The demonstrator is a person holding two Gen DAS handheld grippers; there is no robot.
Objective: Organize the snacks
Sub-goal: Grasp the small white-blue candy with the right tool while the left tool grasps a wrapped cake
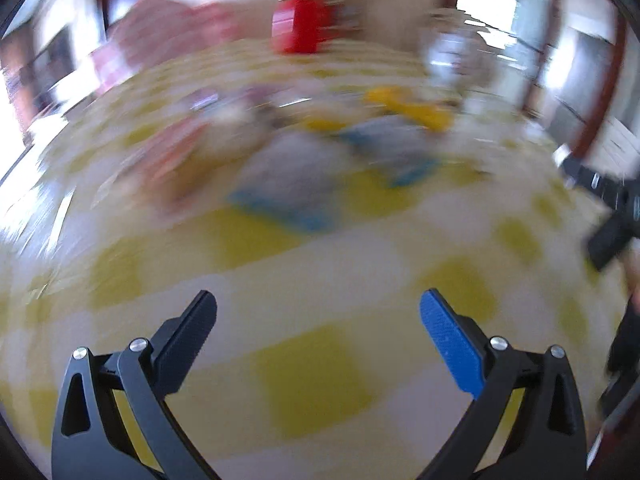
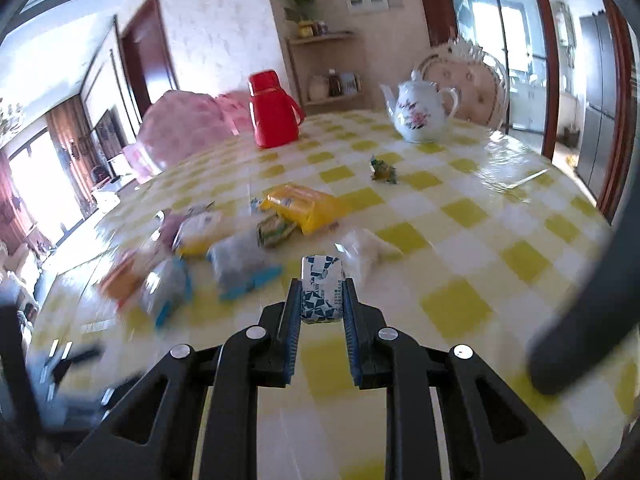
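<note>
My right gripper (image 2: 322, 284) is shut on a small blue-and-white snack packet (image 2: 321, 290), held above the yellow-checked tablecloth (image 2: 460, 216). Ahead of it lies a loose pile of snacks: a yellow bag (image 2: 306, 206), a green-yellow packet (image 2: 276, 229), a grey-and-blue bag (image 2: 240, 266), a clear whitish bag (image 2: 366, 250) and a small wrapped candy (image 2: 382, 170) further back. In the blurred left wrist view my left gripper (image 1: 318, 308) stands open with nothing between its fingers, over the cloth short of the same snack pile (image 1: 304, 176).
A red thermos jug (image 2: 272, 110) and a white flowered teapot (image 2: 418, 114) stand at the table's far side. A pink cover (image 2: 180, 124) sits far left. A padded chair (image 2: 468, 84) is behind the teapot. A dark blurred shape (image 2: 576, 320) crosses the right edge.
</note>
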